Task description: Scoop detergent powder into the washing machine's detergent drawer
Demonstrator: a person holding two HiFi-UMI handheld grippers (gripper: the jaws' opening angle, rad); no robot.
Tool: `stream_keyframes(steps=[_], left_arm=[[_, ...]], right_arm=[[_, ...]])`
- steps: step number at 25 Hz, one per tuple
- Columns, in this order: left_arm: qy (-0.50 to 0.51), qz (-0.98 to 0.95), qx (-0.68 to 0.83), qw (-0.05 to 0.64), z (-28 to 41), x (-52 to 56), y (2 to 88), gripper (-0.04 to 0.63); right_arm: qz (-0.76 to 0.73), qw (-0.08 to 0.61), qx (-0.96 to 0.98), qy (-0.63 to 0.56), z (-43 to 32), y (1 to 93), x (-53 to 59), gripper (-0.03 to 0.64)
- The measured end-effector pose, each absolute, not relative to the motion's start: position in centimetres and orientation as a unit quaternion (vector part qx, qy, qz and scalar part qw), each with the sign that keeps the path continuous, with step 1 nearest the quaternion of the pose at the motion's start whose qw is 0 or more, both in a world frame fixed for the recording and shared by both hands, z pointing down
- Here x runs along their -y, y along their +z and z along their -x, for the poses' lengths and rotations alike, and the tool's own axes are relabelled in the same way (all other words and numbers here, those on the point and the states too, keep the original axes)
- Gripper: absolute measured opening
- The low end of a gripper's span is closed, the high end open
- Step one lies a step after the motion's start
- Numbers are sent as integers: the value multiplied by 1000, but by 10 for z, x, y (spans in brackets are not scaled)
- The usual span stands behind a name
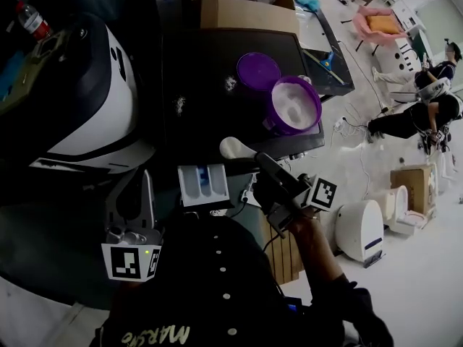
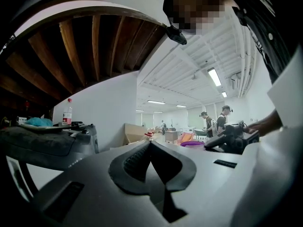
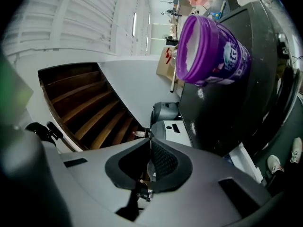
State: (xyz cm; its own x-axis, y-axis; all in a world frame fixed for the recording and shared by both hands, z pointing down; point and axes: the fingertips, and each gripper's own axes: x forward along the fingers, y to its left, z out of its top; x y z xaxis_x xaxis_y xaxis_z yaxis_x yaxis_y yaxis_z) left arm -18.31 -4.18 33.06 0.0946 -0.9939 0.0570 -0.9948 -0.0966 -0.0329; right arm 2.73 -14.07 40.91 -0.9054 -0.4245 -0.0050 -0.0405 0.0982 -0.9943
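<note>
The open purple detergent tub with white powder stands on the dark washing machine top; its lid lies beside it. The grey detergent drawer is pulled out below the front edge. My right gripper is shut on the handle of a white scoop, whose bowl hangs just above and to the right of the drawer. In the right gripper view the jaws meet, with the tub ahead. My left gripper is shut and holds nothing, left of the drawer; its view shows the pads pressed together.
A white and black machine stands at the left with a water bottle behind it. A cardboard box sits behind the washing machine. On the floor at the right are a white appliance, a box and people.
</note>
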Motion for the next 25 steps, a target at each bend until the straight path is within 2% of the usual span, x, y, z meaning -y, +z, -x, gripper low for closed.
stream_keyframes(steps=[6, 16, 20, 25], left_arm=[[41, -726, 687, 17, 193, 28, 336, 14], [61, -701, 708, 54, 209, 5, 360, 14], [68, -690, 718, 68, 214, -3, 371, 14], [80, -680, 723, 91, 213, -13, 386, 14]], right_arm=[[143, 69, -745, -648, 7, 452, 108, 31], [107, -120, -778, -607, 55, 556, 53, 31], [89, -203, -833, -507, 67, 578, 38, 31], [29, -313, -903, -294, 80, 592, 14, 31]])
